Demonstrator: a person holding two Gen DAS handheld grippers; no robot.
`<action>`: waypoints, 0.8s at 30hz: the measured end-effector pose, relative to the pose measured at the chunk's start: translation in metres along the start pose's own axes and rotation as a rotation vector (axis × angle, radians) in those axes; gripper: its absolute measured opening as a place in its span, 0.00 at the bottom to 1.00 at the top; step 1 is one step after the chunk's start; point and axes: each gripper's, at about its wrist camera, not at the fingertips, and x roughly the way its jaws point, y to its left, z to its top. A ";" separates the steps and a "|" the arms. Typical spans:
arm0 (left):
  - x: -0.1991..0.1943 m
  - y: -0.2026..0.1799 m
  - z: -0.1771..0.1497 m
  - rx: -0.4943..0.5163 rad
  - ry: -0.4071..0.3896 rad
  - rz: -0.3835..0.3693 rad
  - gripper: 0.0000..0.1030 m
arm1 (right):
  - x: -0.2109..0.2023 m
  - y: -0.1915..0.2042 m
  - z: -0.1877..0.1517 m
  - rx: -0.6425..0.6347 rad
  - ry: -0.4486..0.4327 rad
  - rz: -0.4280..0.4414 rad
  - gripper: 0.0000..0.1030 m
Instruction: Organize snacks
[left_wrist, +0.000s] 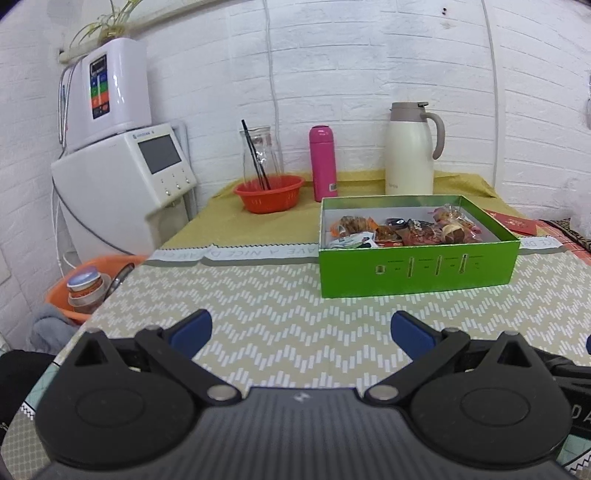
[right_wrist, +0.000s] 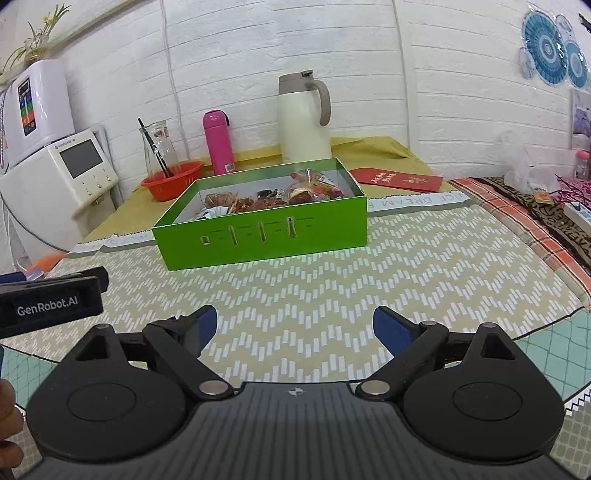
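Note:
A green box (left_wrist: 417, 271) stands on the table ahead, with several wrapped snacks (left_wrist: 406, 229) lying inside it. It also shows in the right wrist view (right_wrist: 258, 240), with the snacks (right_wrist: 280, 195) in it. My left gripper (left_wrist: 301, 330) is open and empty, low over the zigzag cloth, in front of the box and a little to its left. My right gripper (right_wrist: 295, 326) is open and empty, in front of the box. The left gripper's body (right_wrist: 48, 304) shows at the left edge of the right wrist view.
At the back stand a red basket (left_wrist: 269, 194) with a glass carafe (left_wrist: 260, 155), a pink bottle (left_wrist: 323, 162) and a cream jug (left_wrist: 410, 147). A white appliance (left_wrist: 122, 173) stands left. A red envelope (right_wrist: 397, 179) lies right of the box. An orange bin (left_wrist: 85, 288) sits below the table's left edge.

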 end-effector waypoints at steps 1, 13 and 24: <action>0.000 0.001 0.000 -0.015 0.003 -0.015 1.00 | -0.002 0.002 -0.001 -0.009 -0.005 -0.003 1.00; 0.000 0.011 -0.006 -0.111 -0.008 -0.038 1.00 | -0.006 -0.003 -0.006 0.037 -0.012 -0.008 1.00; -0.005 0.005 -0.009 -0.102 -0.011 -0.019 1.00 | -0.009 0.005 -0.010 0.006 -0.013 0.010 1.00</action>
